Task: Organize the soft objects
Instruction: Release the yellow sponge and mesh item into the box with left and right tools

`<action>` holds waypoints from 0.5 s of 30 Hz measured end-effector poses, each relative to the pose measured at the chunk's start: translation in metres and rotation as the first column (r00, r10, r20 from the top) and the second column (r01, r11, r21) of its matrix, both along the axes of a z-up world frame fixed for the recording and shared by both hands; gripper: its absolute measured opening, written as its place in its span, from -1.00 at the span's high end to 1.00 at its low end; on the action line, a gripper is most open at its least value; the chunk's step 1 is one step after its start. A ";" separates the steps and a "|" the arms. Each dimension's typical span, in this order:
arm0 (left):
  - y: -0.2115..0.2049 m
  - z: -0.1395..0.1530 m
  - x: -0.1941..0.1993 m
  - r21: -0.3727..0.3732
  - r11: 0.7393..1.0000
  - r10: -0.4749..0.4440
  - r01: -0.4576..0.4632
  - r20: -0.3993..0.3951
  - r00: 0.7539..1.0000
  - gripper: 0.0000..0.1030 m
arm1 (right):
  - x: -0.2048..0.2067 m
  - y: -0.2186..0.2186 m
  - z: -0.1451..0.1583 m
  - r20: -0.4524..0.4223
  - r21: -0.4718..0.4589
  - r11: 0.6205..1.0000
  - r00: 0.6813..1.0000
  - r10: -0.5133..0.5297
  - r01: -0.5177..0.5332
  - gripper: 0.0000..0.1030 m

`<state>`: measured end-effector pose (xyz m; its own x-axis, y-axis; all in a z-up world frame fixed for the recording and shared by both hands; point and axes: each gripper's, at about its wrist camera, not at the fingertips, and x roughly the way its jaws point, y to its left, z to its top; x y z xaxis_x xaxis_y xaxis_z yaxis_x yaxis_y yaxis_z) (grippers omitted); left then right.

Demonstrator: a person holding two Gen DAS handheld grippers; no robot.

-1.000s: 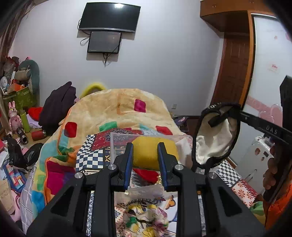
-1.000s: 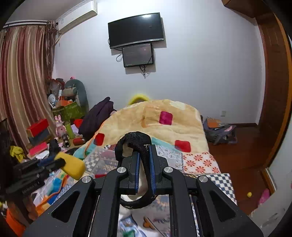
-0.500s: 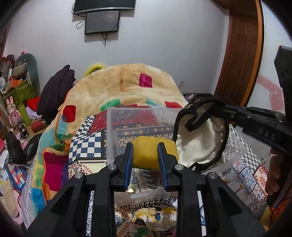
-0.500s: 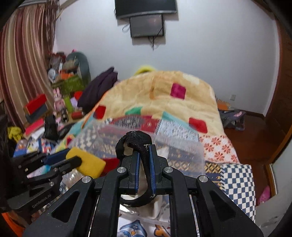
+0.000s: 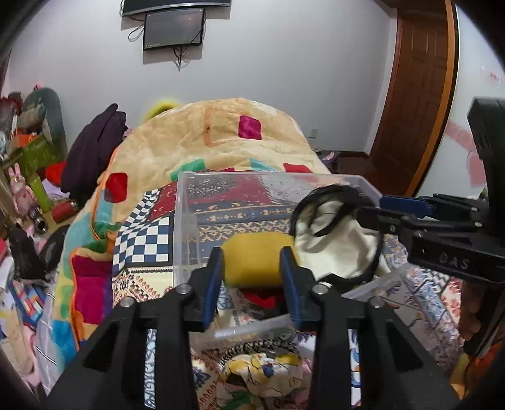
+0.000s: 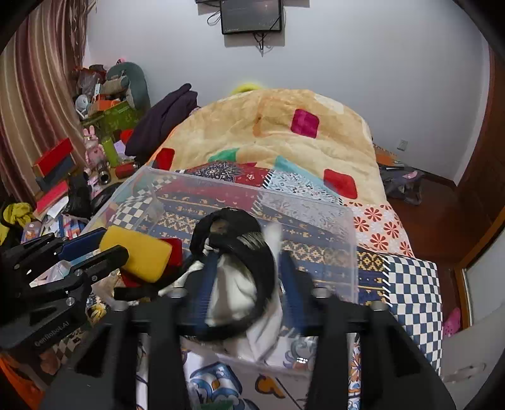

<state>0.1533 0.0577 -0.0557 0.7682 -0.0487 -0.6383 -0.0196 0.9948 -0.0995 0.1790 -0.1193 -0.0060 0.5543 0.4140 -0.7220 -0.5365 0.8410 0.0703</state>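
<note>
Holding (left tool (image 5: 252,268)): yellow foam sponge (image 5: 257,261), over clear plastic bin (image 5: 186,220).
Right tool (image 6: 247,284): spread wide; black-trimmed cream fabric pouch (image 6: 240,284) loose between fingers, in bin.
Bin: on patchwork bed (image 6: 407,284).

We see the bin (image 5: 189,202) standing on the bed (image 5: 142,233), in front of the heaped blanket (image 5: 221,132). The sponge (image 5: 257,261) sits between the left gripper's (image 5: 252,268) jaws over the bin's near left part, with the pouch (image 5: 337,249) just to its right at the right gripper (image 5: 391,211). A cluttered floor (image 6: 63,195) lies left of the bed, and the screen (image 6: 251,15) hangs on the wall behind it.
</note>
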 end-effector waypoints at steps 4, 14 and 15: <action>0.005 0.013 -0.015 -0.043 0.999 0.008 -0.006 0.048 0.999 -0.06 | -0.011 -0.009 0.011 0.035 0.020 1.000 0.999 0.004 -0.005 -0.22; -0.002 0.037 -0.064 -0.016 1.000 -0.009 0.011 0.131 0.991 -0.70 | -0.062 -0.029 0.035 0.124 0.066 0.997 0.991 0.042 -0.051 -0.68; -0.003 0.035 -0.066 -0.017 1.000 -0.010 0.012 0.128 0.992 -0.74 | -0.067 -0.030 0.033 0.119 0.063 0.996 0.992 0.051 -0.059 -0.69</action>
<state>0.0869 0.0551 -0.0203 0.8429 -0.0679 -0.5337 0.0052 0.9930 -0.1181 0.1123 -0.1491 0.0273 0.6082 0.4912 -0.6235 -0.5898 0.8054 0.0592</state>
